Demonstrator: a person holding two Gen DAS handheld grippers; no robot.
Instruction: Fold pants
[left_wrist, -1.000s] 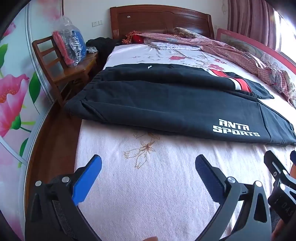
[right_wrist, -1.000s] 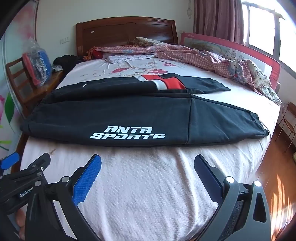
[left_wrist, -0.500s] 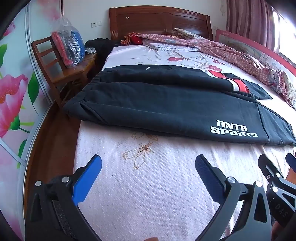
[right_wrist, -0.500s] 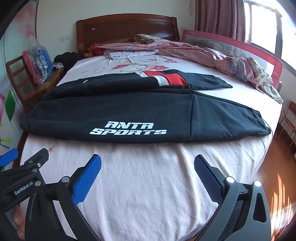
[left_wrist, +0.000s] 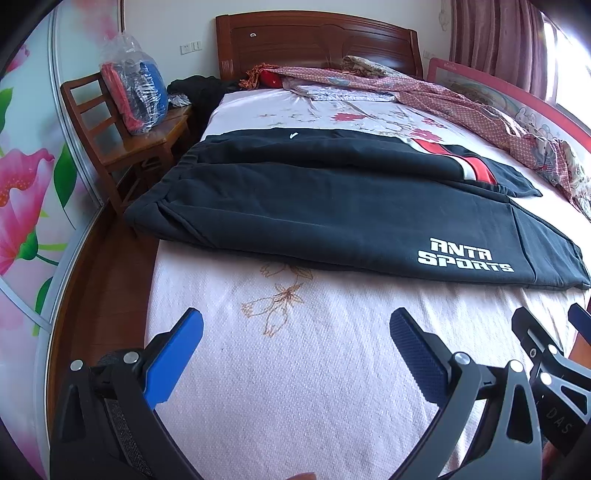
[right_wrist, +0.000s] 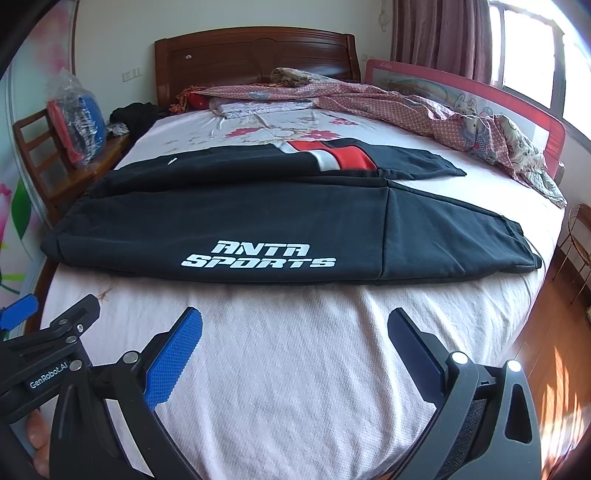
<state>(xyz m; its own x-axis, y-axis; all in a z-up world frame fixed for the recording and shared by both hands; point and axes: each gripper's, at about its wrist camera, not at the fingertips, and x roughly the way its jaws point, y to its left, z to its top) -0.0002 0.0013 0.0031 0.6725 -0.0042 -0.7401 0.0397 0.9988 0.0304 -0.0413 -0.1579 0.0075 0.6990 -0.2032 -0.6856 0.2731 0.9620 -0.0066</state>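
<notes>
Black pants (left_wrist: 332, 214) with white "ANTA SPORTS" lettering lie spread flat across the bed, waistband at the left edge, legs running right; they also show in the right wrist view (right_wrist: 277, 221). The far leg carries a red and grey stripe (right_wrist: 332, 157). My left gripper (left_wrist: 295, 332) is open and empty over the bare sheet in front of the pants. My right gripper (right_wrist: 295, 332) is open and empty, also short of the near leg. Each gripper shows at the edge of the other's view.
The bed sheet (right_wrist: 295, 369) is pale pink with flower prints. A crumpled checked quilt (right_wrist: 424, 107) lies along the far right by a red bed rail (right_wrist: 480, 92). A wooden chair (left_wrist: 110, 140) with a plastic-wrapped bundle stands left. Wooden floor lies on both sides.
Both grippers have drifted slightly nearer the pants and a little higher; the pants look a bit larger. Jaws stayed open. The pants have not moved.
</notes>
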